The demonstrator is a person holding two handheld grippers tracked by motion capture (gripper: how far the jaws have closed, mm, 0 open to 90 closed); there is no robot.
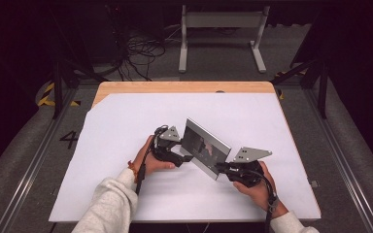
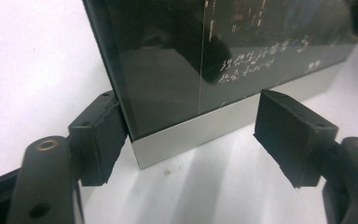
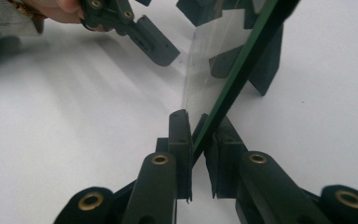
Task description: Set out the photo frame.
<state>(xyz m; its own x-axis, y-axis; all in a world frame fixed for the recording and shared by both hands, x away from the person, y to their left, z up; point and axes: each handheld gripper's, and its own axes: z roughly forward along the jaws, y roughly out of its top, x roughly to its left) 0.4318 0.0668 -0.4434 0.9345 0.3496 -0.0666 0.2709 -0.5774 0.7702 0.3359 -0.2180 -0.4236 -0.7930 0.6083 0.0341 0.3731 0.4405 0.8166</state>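
From the high view, a wooden table [image 1: 184, 87] stands on a grey floor and is almost wholly covered by a white sheet [image 1: 126, 126]. Beyond the table's far edge lie tangled black cables [image 1: 138, 53] and a white metal frame [image 1: 221, 36]; the room behind is dark. On the sheet, toward the table's near side, a glass-fronted panel [image 1: 205, 148] stands on edge, tilted, with a silver border. The left hand [image 1: 150, 158], in a pale grey sleeve [image 1: 109, 206], brings the left gripper [image 1: 185, 158] to the panel's left end. The right hand [image 1: 257, 187] holds the right gripper [image 1: 219, 168] at the panel's near right corner.

In the left gripper view, the panel [image 2: 205, 70] shows a dark reflective face with faint white writing and a silver strip along its bottom. The jaws stand wide apart: one touches the panel's corner edge, the other is clear of its face.

In the right gripper view, the jaws are pressed close on the thin edge of the panel [image 3: 242, 65], pinching it between the pads. Past the panel, the left gripper [image 3: 186, 35] and left hand [image 3: 56, 9] reach in above the sheet [image 3: 74, 116].
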